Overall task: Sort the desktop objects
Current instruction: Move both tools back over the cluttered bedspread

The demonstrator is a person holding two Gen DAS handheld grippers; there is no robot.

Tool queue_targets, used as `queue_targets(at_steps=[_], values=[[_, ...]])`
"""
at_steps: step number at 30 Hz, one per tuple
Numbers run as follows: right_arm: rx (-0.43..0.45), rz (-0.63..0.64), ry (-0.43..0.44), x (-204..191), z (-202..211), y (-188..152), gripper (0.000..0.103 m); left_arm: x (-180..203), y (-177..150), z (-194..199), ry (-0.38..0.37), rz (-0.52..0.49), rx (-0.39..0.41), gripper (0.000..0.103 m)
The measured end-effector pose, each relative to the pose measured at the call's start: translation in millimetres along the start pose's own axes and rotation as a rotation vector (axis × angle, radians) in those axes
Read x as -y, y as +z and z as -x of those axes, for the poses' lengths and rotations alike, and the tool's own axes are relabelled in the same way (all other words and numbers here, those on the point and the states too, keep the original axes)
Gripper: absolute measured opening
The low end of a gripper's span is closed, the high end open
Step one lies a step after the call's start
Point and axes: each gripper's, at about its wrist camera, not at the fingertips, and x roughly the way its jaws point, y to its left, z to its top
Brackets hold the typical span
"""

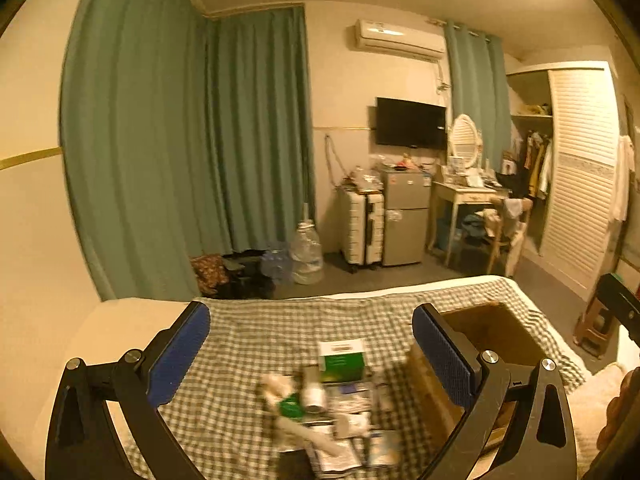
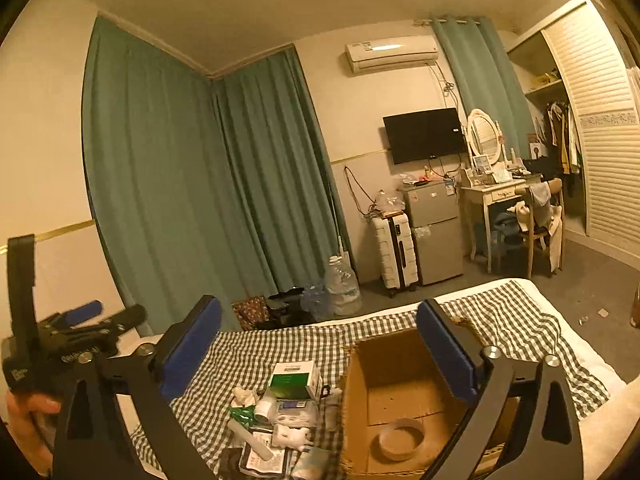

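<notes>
Two black two-finger grippers with blue ribbed pads, both spread wide and holding nothing: the left gripper [image 1: 310,354] hangs over the bed, and the right gripper [image 2: 318,354] hangs above the pile and the box. From the right wrist view, left to right: the left gripper's black body shows at far left, gripped by a hand [image 2: 28,420]. One green-and-white checked cloth [image 2: 248,350], woven and flat, covers the bed. On it sits one loose pile of small desktop items [image 2: 280,420], touching and overlapping: one green-and-white rectangular cardboard carton [image 2: 294,378], one small white cylindrical roll [image 2: 265,407], one pale translucent tube [image 2: 250,438] lying slanted, one crumpled white tissue wad [image 2: 244,394], and several flat plastic packets, count unclear. Just right of the pile, touching it, stands one open brown corrugated cardboard box [image 2: 360,396], rectangular, flaps up. Inside on its floor lies one beige ring-shaped tape roll [image 2: 401,439], flat. In the left wrist view the pile is blurred. Background: three teal pleated curtains, one black TV, one grey mini fridge [image 2: 434,232].
</notes>
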Motion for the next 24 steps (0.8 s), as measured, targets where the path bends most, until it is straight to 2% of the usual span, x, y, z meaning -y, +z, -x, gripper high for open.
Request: queue_targets(at_steps=[3,8,12,14,20,24], values=[[-0.004,0.014,0.009,-17.8,-9.3,-1.6,0.103,-30.5,-2.6,-7.1,0.035,0.025,-0.024,0.103],[-0.038,0.055,0.010,-51.0,-34.4,-9.6,0.103,-69.7,-11.6,-31.6,0.038,0.097,-0.087,0.103],[-0.080,0.103,-0.018,-74.4,-60.4,-25.6,0.103,-92.3,-36.3,-61.5,0.068,0.133,-0.131,0.103],[-0.108,0.106,-0.026,-79.1,-74.5,-33.5,0.103,-97.8,-48.9,-79.8,0.058,0.138,-0.180,0.103],[-0.214,0.147,-0.043,-92.1,-121.3,-65.9,0.103,-109.6,-70.5,-121.8,0.071,0.138,-0.233,0.103],[-0.278,0.184,-0.058,-98.5,-153.3,-86.1,0.103,-112.9,-78.8,-151.2,0.067,0.070,-0.251,0.103]])
